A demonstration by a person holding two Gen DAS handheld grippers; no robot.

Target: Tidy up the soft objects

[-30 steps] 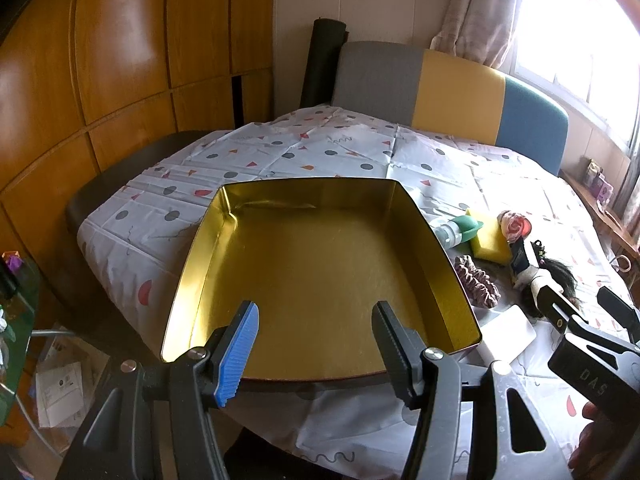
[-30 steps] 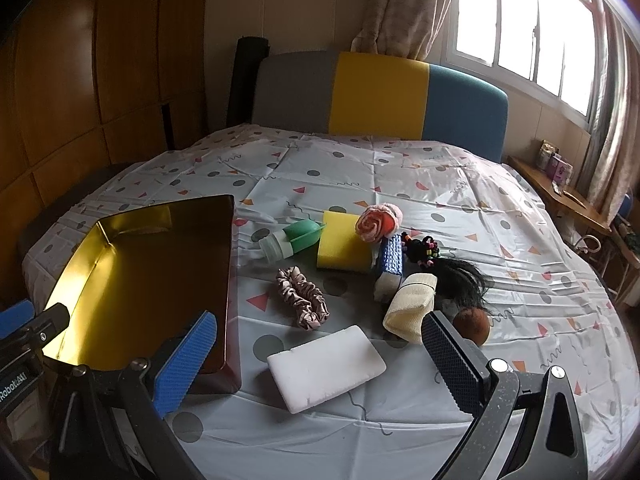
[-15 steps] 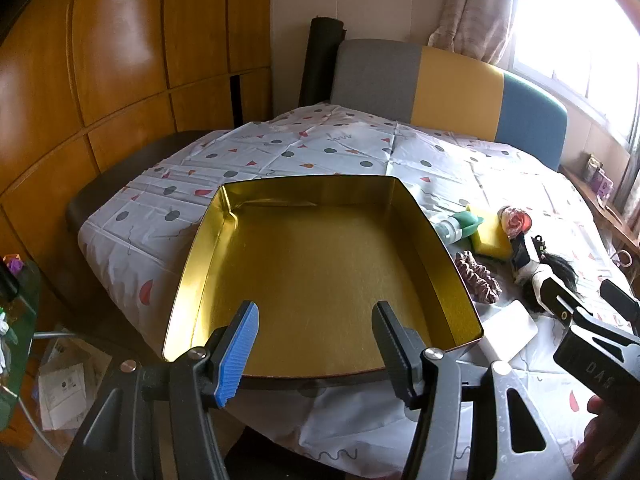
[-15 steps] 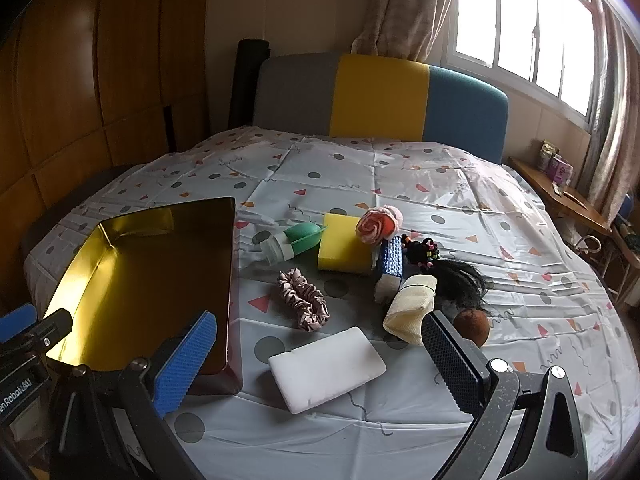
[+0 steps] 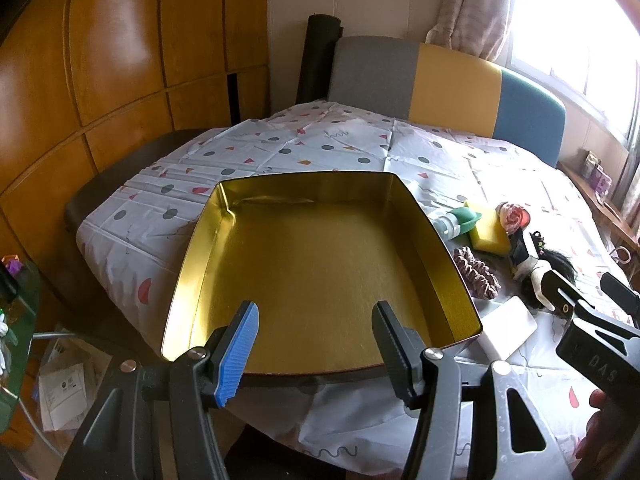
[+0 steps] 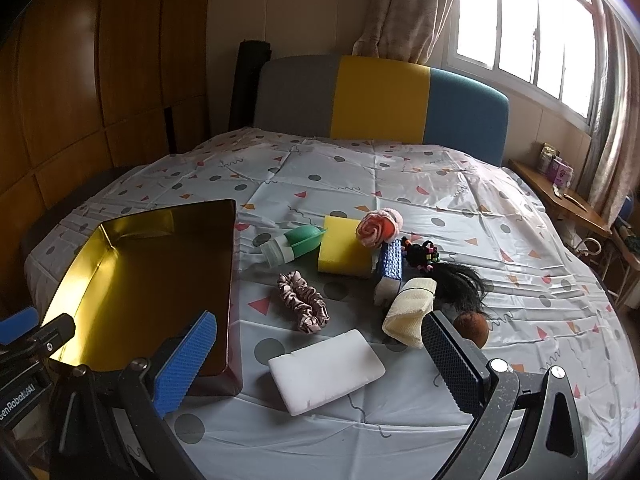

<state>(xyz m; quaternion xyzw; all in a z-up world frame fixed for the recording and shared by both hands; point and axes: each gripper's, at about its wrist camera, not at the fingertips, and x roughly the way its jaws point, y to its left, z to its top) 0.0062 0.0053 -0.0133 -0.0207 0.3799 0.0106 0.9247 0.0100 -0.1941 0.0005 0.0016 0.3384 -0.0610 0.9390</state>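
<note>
Between the spread right tongs point(image 6: 320, 364) lies the white sponge point(image 6: 326, 370), at four o'clock from the bare gold tin point(image 6: 230, 280); left tongs point(image 5: 316, 344) hang released. Sorting hasn't begun; next, pinch the sponge gently.

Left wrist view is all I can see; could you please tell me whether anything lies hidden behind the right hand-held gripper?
Observer: Yes, a small brown ball sits beside the folded cream cloth, next to the black hairpiece.
Operator: Thank you. Is the right hand-held gripper holding anything?
Observer: No. The right hand-held gripper is open and empty, and the white sponge lies flat on the tablecloth, framed between its fingers.
</note>
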